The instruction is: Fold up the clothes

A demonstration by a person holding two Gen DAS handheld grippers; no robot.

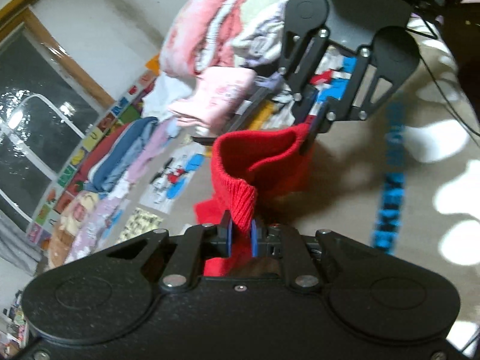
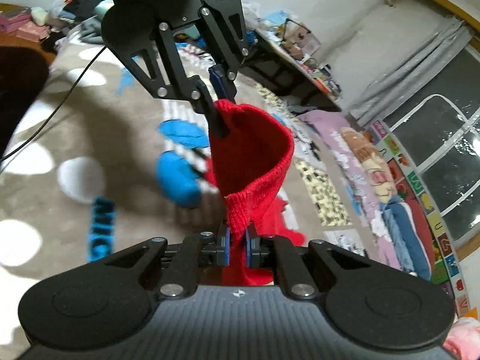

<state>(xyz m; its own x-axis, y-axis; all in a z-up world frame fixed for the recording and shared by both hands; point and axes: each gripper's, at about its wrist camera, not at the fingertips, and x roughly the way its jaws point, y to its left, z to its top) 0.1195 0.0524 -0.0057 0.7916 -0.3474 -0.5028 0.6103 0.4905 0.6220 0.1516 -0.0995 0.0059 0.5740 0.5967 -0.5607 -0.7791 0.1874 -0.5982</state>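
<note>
A red knitted garment [image 1: 258, 165] hangs between my two grippers above a beige patterned blanket [image 1: 345, 186]. My left gripper [image 1: 241, 235] is shut on one ribbed edge of it. My right gripper [image 1: 312, 126] faces it from across and is shut on the other edge. In the right wrist view the right gripper [image 2: 237, 237] pinches the red garment [image 2: 252, 153], and the left gripper [image 2: 217, 114] grips its far edge. The garment sags in a loop between them, its lower part trailing towards the blanket.
Piles of clothes [image 1: 210, 45] lie beyond the garment, with folded blue and pink items [image 1: 126, 156] beside a colourful play mat. A dark window [image 2: 435, 156] and grey curtain [image 2: 414, 63] stand at the right. A black cable [image 2: 60, 102] crosses the blanket [image 2: 90, 126].
</note>
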